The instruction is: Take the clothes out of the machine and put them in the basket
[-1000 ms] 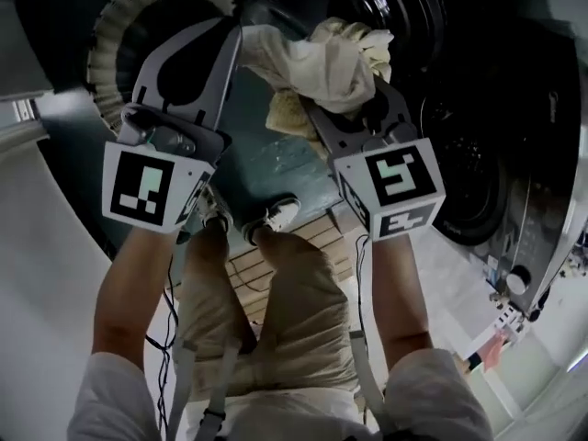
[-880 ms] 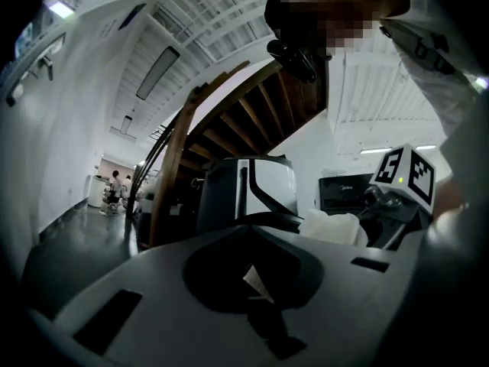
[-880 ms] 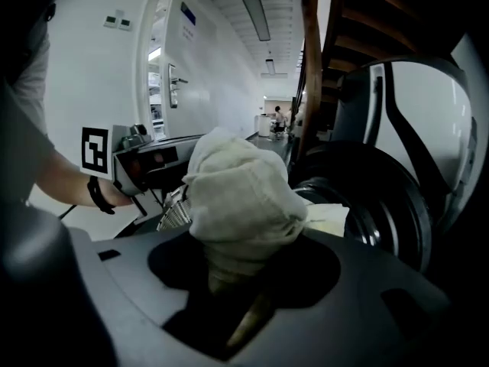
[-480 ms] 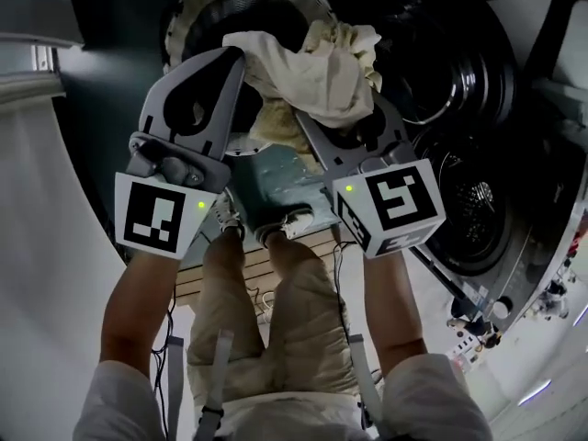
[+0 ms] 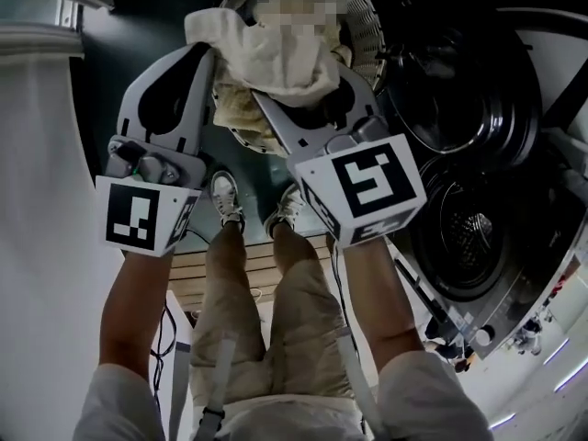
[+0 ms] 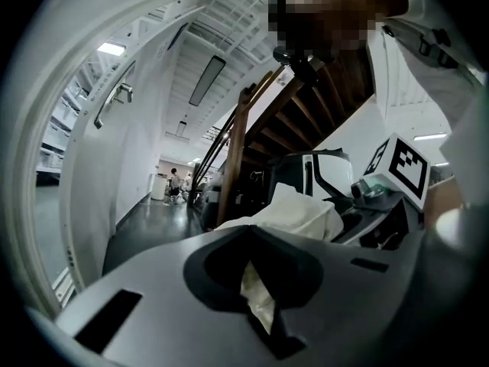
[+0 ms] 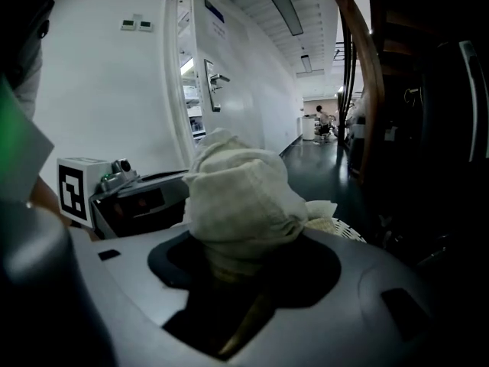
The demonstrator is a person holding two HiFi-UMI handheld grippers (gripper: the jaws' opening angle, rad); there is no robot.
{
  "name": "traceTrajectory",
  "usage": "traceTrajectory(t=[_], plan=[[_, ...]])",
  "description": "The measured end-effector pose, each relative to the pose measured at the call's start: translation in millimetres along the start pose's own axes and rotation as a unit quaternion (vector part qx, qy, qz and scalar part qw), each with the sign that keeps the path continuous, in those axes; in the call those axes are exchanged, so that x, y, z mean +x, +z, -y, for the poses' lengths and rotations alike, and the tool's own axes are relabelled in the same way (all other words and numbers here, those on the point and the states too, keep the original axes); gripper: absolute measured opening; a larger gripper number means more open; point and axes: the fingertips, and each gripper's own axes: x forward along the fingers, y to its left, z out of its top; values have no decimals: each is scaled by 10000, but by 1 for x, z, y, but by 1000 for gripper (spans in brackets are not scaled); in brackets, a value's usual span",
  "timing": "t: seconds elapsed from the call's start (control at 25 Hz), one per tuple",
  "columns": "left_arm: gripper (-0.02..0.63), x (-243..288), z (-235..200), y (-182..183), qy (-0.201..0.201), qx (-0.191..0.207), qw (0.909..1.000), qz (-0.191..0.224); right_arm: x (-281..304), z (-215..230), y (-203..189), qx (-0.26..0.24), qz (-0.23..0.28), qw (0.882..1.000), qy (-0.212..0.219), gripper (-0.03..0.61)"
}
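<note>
Both grippers were holding the same bundle of cream clothes (image 5: 276, 58), lifted in the air. In the head view it hung over the near part of the white slatted basket (image 5: 363, 26), which stood on the dark floor (image 5: 138, 26) at the far side of the scene. The left gripper (image 6: 256, 281) had its jaws pressed together on a thin fold of the cloth, which came up through the narrow gap between them. The rest of the bundle lay just to its right. The right gripper (image 7: 241, 270) pinched a thick bunch of the same clothes, so its jaws stayed partly apart around the fabric, and the bunch rose above them like a round lump. Behind this lump, in the right gripper view, a piece of the basket's rim was visible, close to the cloth. The washing machine (image 5: 473, 228) was at the right of the scene, with its dark round opening turned toward the person, and no cloth could be seen in it. Below the grippers the person's two shoes (image 5: 223, 196) stood on the floor, near the basket.
</note>
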Motion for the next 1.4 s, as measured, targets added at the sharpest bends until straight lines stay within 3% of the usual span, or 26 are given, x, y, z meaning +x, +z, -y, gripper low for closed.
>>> traceTrajectory(t=[0.44,0.76,1.16,1.4], plan=[[12,6,1,-39,480,-75,9987,-182,52,51,-76,-34,-693,9976,-68,258],[12,19,4,-69,472,-83,9982,-373,97,74,-131,-36,-1095,9939,-79,279],[12,34,1,-93,554,-116,9964,-625,133,98,-181,-40,-1845,9828,-20,367],[12,39,4,-89,608,-185,9964,-559,130,104,-159,-193,-1342,9905,-209,366]])
